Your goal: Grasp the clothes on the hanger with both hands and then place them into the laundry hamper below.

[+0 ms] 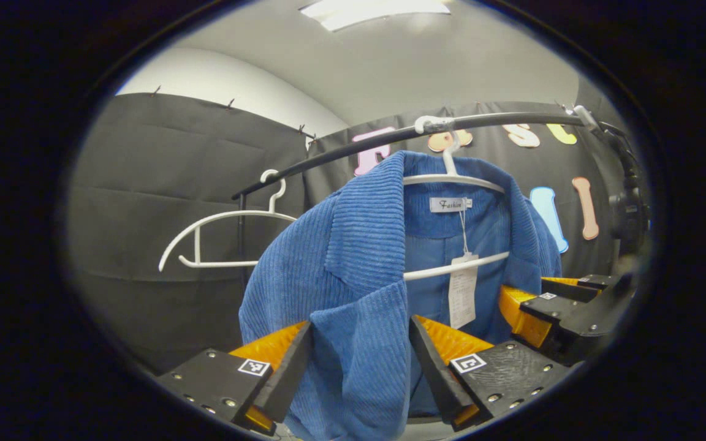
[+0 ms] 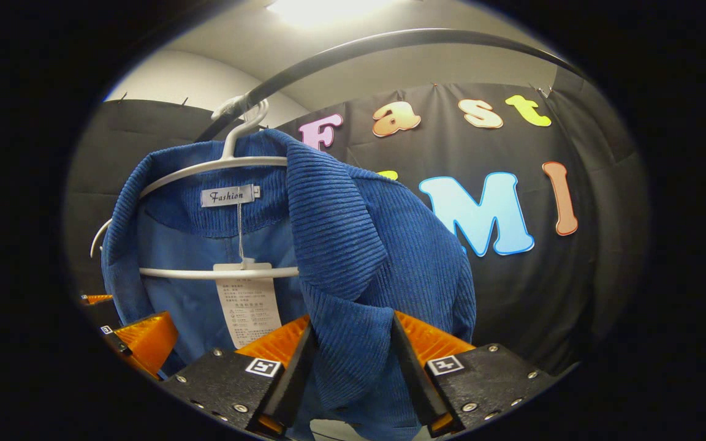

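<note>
Hanging on a hanger [image 1: 454,179] from the rail [image 1: 390,138], with a tag [image 1: 463,291] dangling inside: the jacket [image 1: 353,257]. Flanking one front panel: the left gripper [image 1: 360,361]; flanking the other: the right gripper [image 2: 349,358]. Hanging further left along the rail: a bare hanger [image 1: 224,239].

An empty white hanger [image 1: 218,236] hangs on the black rail [image 1: 390,138]; ceiling light [image 1: 374,11] above.

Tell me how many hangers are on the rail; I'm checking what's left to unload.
2. One white hanger carries the blue jacket on the rail. An empty white hanger hangs beside it, toward the rail's far end. Others could be hidden behind the jacket.
</note>
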`<action>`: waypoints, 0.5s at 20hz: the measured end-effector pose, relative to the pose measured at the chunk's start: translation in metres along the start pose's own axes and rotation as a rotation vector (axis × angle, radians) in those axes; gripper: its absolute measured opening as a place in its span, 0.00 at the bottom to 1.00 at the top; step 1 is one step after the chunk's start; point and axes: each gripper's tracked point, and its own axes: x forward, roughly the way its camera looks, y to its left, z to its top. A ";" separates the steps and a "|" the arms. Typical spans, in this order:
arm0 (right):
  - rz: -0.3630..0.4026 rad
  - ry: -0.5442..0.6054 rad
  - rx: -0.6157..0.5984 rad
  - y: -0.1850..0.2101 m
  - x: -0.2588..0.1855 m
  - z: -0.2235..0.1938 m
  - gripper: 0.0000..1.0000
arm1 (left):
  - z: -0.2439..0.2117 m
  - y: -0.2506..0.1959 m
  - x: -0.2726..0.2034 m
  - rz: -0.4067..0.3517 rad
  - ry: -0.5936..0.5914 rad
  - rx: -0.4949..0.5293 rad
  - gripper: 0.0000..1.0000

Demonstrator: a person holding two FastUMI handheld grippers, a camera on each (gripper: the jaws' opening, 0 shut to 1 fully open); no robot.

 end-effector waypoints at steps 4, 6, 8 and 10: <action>-0.010 -0.003 -0.018 -0.002 0.002 0.001 0.47 | 0.000 0.010 -0.002 0.027 -0.004 0.003 0.73; -0.040 -0.027 -0.020 -0.009 0.002 0.007 0.27 | -0.001 0.007 0.001 0.024 -0.002 0.017 0.81; -0.004 -0.031 -0.007 -0.002 -0.002 0.009 0.06 | -0.002 0.011 0.003 0.032 0.003 0.021 0.66; 0.009 -0.040 -0.030 -0.003 -0.005 0.011 0.04 | -0.001 0.008 0.001 0.026 0.017 0.019 0.51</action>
